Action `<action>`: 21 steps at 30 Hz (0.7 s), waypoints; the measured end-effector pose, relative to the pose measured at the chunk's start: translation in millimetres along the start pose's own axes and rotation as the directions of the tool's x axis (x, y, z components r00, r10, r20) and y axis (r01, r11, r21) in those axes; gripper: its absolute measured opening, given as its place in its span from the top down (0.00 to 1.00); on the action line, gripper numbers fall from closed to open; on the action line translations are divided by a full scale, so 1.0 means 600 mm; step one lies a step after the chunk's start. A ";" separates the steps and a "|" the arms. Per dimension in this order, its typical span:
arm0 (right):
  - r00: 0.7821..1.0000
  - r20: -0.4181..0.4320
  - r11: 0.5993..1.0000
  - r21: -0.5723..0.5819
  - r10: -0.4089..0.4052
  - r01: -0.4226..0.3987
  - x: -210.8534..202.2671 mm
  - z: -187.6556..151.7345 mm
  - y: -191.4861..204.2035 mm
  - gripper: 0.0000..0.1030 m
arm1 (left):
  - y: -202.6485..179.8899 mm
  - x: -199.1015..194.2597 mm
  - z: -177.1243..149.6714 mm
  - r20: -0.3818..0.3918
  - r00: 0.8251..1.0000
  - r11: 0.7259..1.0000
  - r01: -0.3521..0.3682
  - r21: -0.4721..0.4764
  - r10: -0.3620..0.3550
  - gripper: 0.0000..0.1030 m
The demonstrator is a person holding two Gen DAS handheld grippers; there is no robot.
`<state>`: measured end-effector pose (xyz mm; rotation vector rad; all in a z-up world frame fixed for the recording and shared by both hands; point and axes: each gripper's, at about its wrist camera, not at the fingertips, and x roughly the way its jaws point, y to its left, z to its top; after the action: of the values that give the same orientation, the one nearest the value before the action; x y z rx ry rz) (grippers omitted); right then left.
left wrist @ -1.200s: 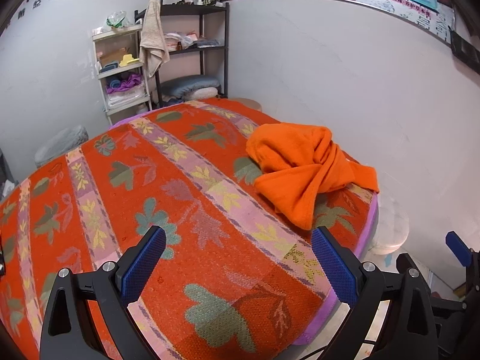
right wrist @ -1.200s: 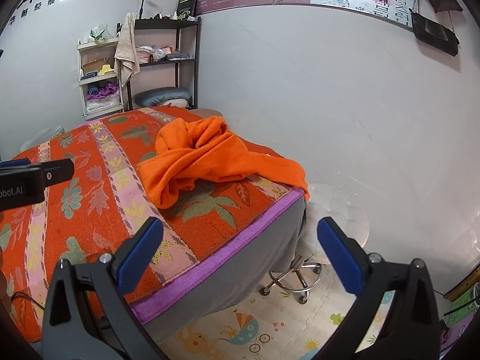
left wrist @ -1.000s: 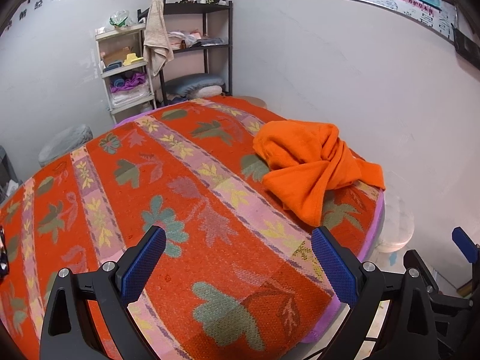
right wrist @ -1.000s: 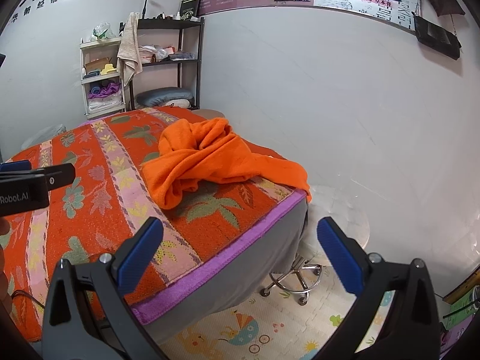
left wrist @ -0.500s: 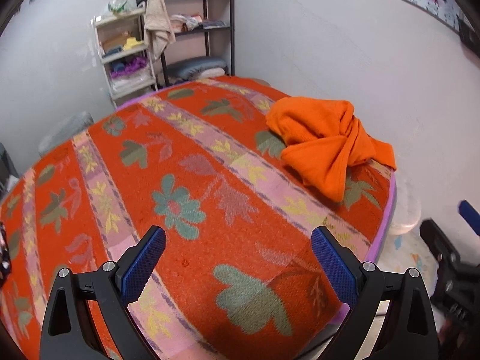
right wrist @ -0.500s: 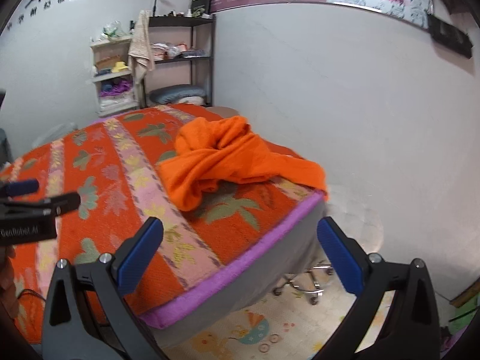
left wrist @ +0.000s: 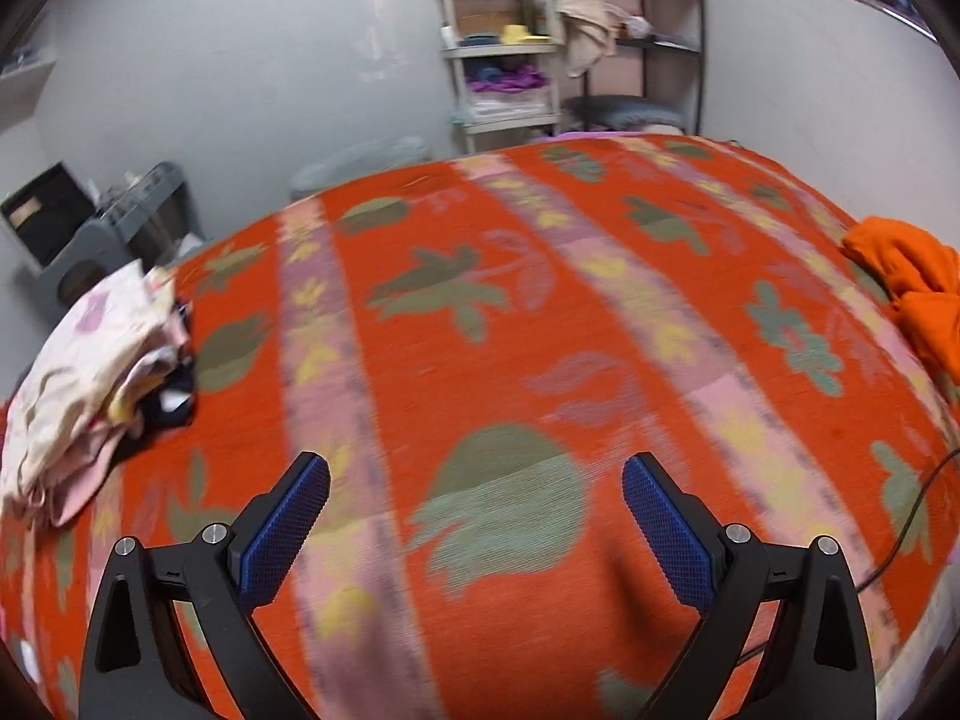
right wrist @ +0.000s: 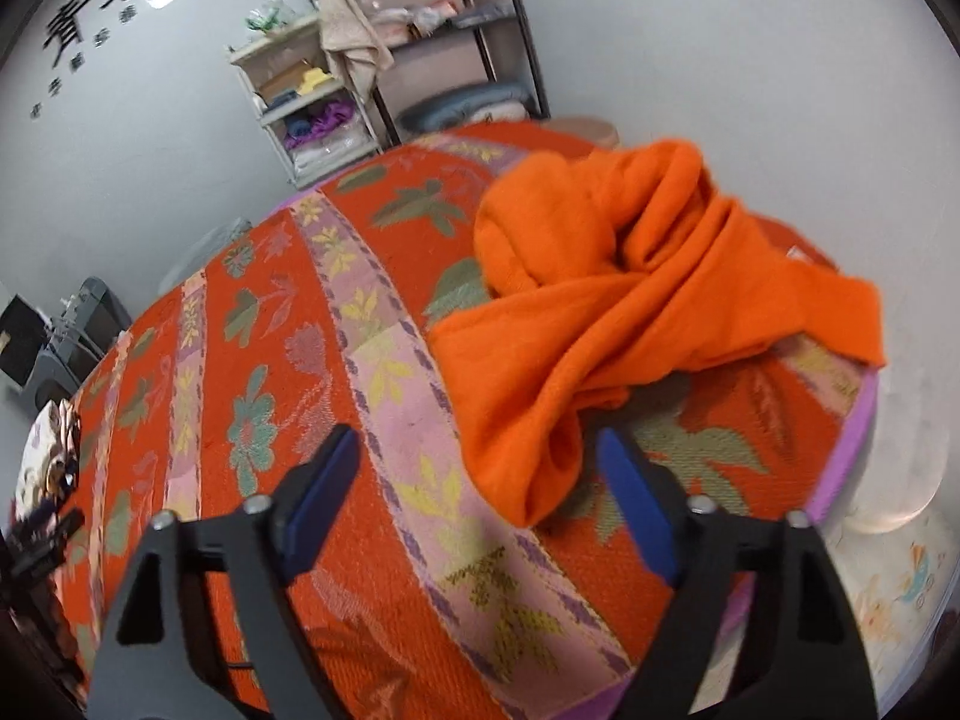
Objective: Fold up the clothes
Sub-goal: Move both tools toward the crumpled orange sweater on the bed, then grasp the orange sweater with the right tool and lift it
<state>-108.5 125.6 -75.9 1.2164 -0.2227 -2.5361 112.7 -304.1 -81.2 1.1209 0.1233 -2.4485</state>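
A crumpled orange garment [right wrist: 630, 294] lies on the right end of a bed covered with a red floral blanket [right wrist: 288, 360]. My right gripper [right wrist: 480, 480] is open and empty, low over the blanket, with the garment's near fold just ahead between its blue pads. In the left wrist view only an edge of the orange garment [left wrist: 912, 276] shows at far right. My left gripper [left wrist: 474, 510] is open and empty above the middle of the blanket [left wrist: 480, 330].
A pile of pale floral clothes [left wrist: 84, 372] lies at the bed's left edge. Shelves [left wrist: 510, 54] with towels and boxes stand against the back wall. A grey cart [left wrist: 108, 228] stands left of the bed. The bed's purple edge [right wrist: 852, 450] drops to a patterned floor mat.
My left gripper has swung left and down over the blanket, so the orange garment slid to the right edge. My right gripper has moved in close to the garment.
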 end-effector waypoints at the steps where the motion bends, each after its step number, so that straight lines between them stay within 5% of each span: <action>1: 1.000 -0.015 1.000 0.024 -0.003 0.004 0.012 0.001 -0.004 0.27 | 0.016 0.000 -0.010 0.003 1.000 1.000 -0.019 -0.007 0.019 0.04; 4: 0.998 -0.064 0.995 0.094 0.029 -0.023 0.042 0.002 -0.019 0.61 | 0.048 0.003 -0.033 0.000 0.997 0.997 -0.080 -0.015 0.080 0.04; 5: 0.996 -0.080 0.992 0.117 0.047 -0.037 0.051 0.002 -0.025 0.89 | 0.053 0.009 -0.039 -0.013 0.996 0.996 -0.093 -0.013 0.092 0.04; 11: 0.956 0.004 0.945 0.149 0.293 -0.290 0.007 0.036 -0.006 0.90 | 0.067 0.021 -0.063 -0.065 0.995 0.996 -0.080 -0.035 0.078 0.04; 17: 0.813 0.177 0.831 -0.073 0.555 -0.551 -0.181 0.213 0.136 0.91 | 0.083 -0.001 -0.062 -0.054 0.998 0.995 -0.037 -0.087 0.033 0.04; 21: 0.725 0.196 0.745 -0.292 0.660 -0.599 -0.306 0.312 0.303 0.91 | 0.097 -0.041 -0.059 0.004 0.999 0.994 -0.041 -0.104 0.042 0.04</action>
<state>-107.6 19.9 225.4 0.5389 -0.3589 -2.0327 176.4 -338.7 -80.9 1.0605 0.2213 -2.3795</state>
